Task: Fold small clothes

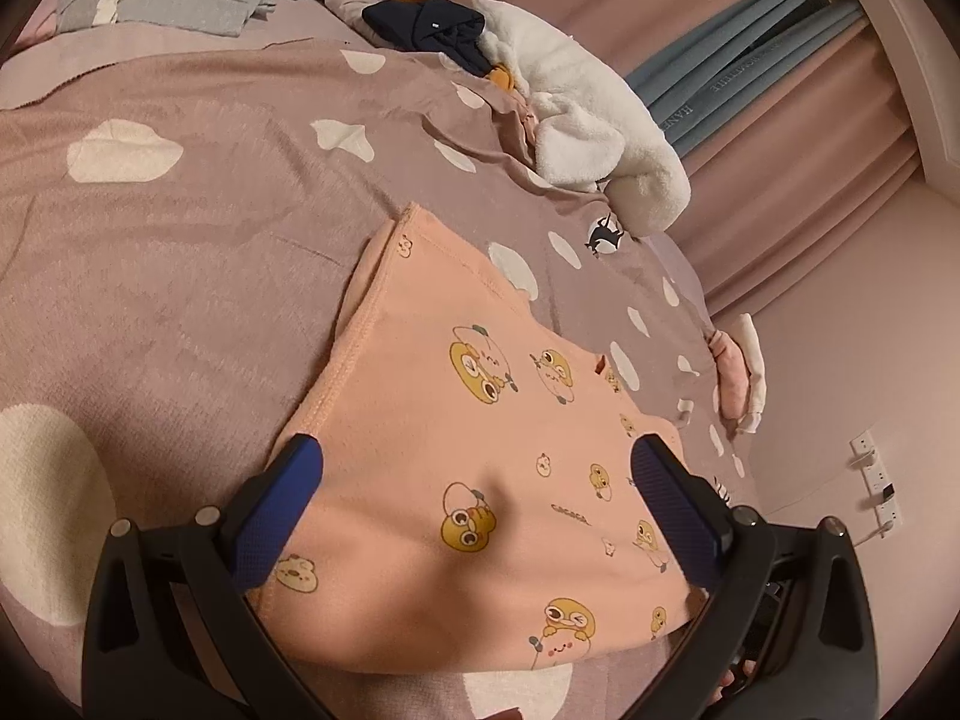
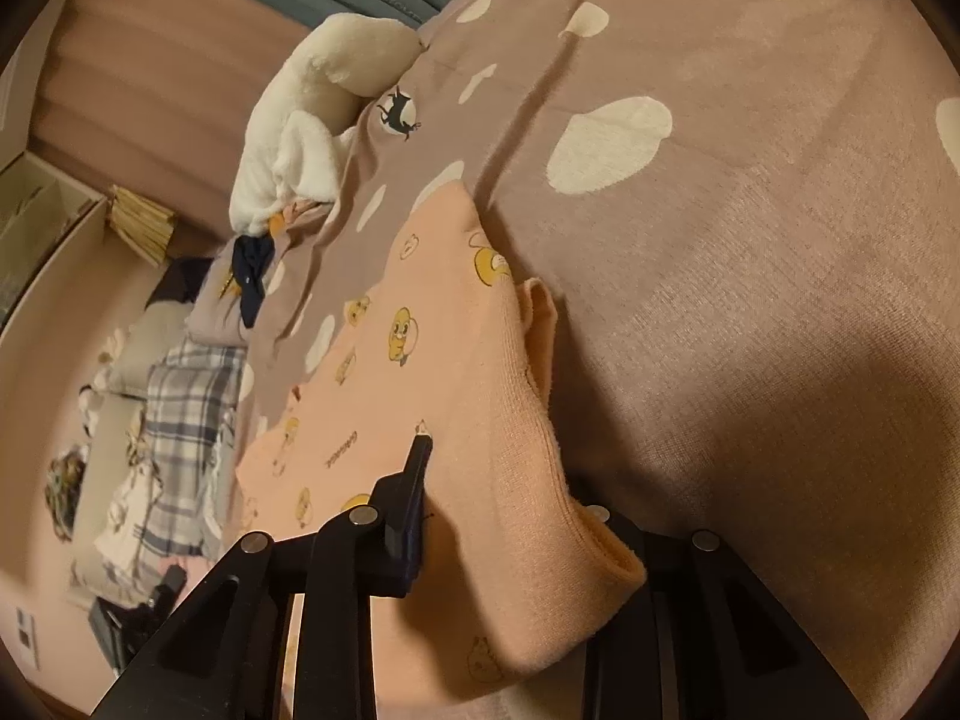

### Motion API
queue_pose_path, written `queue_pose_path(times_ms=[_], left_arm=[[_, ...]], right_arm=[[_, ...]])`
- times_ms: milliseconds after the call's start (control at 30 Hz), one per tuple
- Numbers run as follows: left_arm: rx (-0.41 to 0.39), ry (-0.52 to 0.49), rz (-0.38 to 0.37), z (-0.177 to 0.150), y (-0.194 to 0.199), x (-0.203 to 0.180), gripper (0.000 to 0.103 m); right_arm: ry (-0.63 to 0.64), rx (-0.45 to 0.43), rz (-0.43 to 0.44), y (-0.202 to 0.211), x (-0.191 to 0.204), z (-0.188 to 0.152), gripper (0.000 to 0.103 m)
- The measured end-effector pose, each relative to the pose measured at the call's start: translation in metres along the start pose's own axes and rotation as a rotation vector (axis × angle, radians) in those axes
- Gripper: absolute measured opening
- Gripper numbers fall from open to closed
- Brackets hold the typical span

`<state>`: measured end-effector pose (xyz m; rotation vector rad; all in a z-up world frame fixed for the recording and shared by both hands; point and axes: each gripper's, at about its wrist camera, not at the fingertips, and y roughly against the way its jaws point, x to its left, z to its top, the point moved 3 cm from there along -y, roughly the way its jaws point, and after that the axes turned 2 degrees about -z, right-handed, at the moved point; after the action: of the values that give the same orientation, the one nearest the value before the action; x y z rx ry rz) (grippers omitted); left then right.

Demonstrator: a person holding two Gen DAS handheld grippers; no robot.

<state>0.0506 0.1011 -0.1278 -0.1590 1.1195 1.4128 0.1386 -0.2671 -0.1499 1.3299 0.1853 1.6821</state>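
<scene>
Peach knit with a yellow cartoon print, the small garment (image 1: 480, 480) lies partly folded on the bed (image 1: 180, 240), over a mauve cover dotted with pale shapes. It looks light, soft and limp, with a slightly fuzzy face that should grip well between pads, so slipping seems unlikely; the trouble is more that it will sag and drag wherever it is not held. Its ribbed hem and stitched edges look the firmest places to pinch, better than the loose middle of the cloth. Above it, the left hand-held gripper (image 1: 477, 468) stands wide open, its blue fingers (image 1: 282, 504) set apart on either side of the cloth and closed on nothing. From the right wrist view, the right hand-held gripper (image 2: 516, 516) appears to have a doubled edge of the garment (image 2: 480, 420) draped through it; one finger (image 2: 414, 492) shows and the other is hidden by the fabric, so I cannot tell how tightly it is closed. A white fleece piece (image 1: 594, 138) and a dark navy item (image 1: 432, 30) lie well apart, toward the far side of the bed.
</scene>
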Motion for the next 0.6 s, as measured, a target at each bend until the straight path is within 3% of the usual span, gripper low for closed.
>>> queue_pose_path(times_ms=[267,433,500,600], left_arm=[[0.055,0.026,-0.020,0.000,0.003,0.009,0.103],[0.087,0.060,-0.044,0.004,0.006,0.019,0.103],[0.082,0.095,0.030,0.009,0.010,0.030,0.103],[0.093,0.052,0.114,0.014,0.017,0.037,0.103]], right_arm=[[0.159,-0.058,-0.162,0.011,0.043,-0.003,0.027],[0.266,-0.096,-0.165,0.015,0.092,-0.008,0.026],[0.316,-0.102,-0.160,0.011,0.113,-0.011,0.023],[0.384,-0.080,-0.142,-0.006,0.143,-0.022,0.023]])
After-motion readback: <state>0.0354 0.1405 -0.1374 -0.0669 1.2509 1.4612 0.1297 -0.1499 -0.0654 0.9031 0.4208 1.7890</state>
